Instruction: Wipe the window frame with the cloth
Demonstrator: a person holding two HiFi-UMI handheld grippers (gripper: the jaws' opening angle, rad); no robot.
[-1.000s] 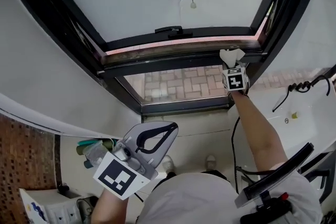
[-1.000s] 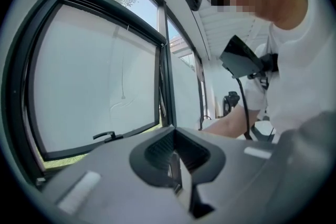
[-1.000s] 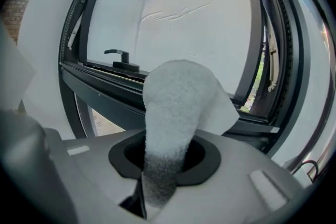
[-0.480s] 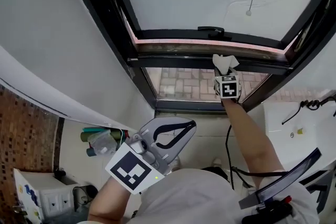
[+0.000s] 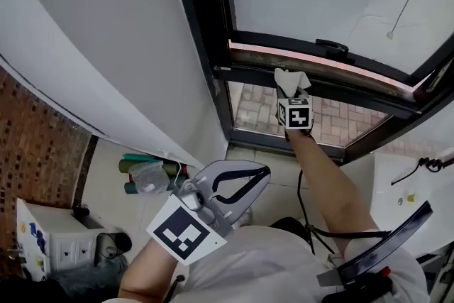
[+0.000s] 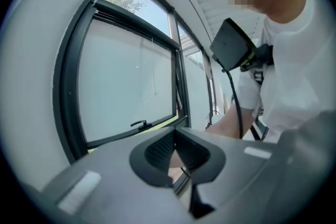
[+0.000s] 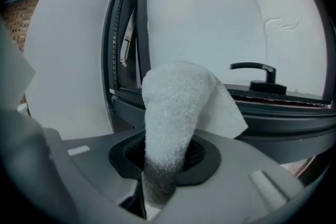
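cloth (image 7: 173, 107) is standing up out of my right gripper (image 7: 164, 162), whose jaws are clamping tight on its lower end; its top is reaching the lower bar of the dark window frame (image 5: 355, 93), near the left corner; my left gripper (image 5: 255, 177) is hanging low by my body, jaws together on nothing

A room inside a building is shown, most likely a home or small utility room; which one cannot be told. A dark window frame (image 5: 213, 46) with a handle (image 5: 332, 47) is set in plain white walls (image 5: 106, 32), and brick paving (image 5: 255, 106) is seen outside through the opening. Bottles (image 5: 149, 174) and a white box (image 5: 42, 241) are kept on the floor beside a brick wall (image 5: 35, 131), and a cable (image 5: 425, 165) lies on a white surface (image 5: 397, 181).
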